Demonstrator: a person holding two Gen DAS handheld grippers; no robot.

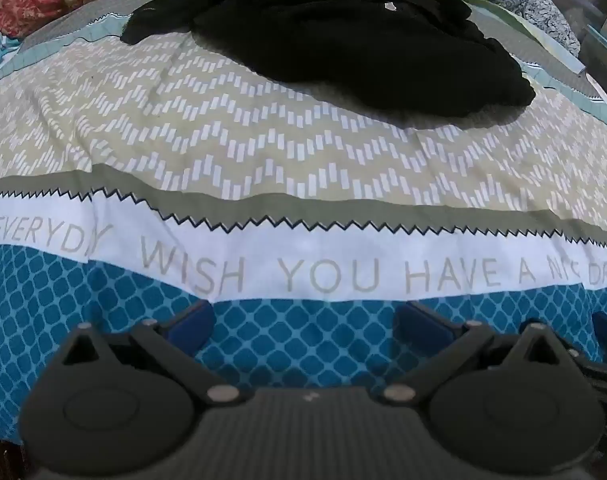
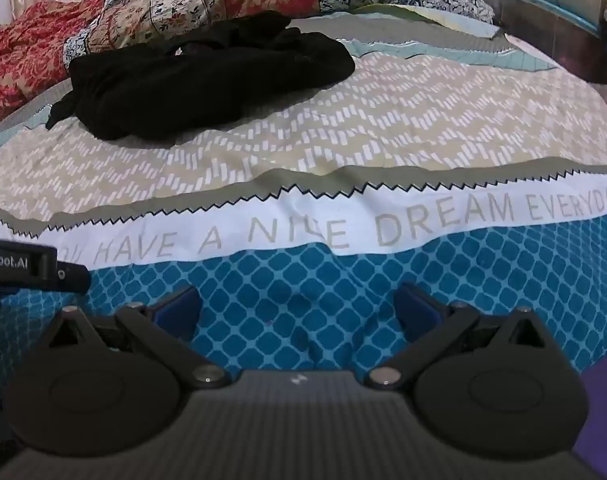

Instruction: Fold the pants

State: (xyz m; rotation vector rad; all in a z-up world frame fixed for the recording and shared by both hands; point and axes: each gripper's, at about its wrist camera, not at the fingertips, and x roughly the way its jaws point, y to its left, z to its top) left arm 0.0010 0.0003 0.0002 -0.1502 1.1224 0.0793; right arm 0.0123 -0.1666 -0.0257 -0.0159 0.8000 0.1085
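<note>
Black pants (image 1: 343, 36) lie in a crumpled heap at the far side of the bed; in the right wrist view the pants (image 2: 207, 80) sit far left. My left gripper (image 1: 303, 326) hovers open over the blue lattice band at the near edge, nothing between its blue pads. My right gripper (image 2: 299, 310) is likewise open and empty above the same band. Both are well short of the pants. Part of the left gripper (image 2: 31, 266) shows at the left edge of the right wrist view.
The bedsheet (image 1: 263, 148) has a beige chevron zone, a white lettered strip and a blue band. A red and patterned quilt (image 2: 183, 4) is bunched along the far edge behind the pants. Furniture (image 2: 563, 12) stands at the far right beyond the bed.
</note>
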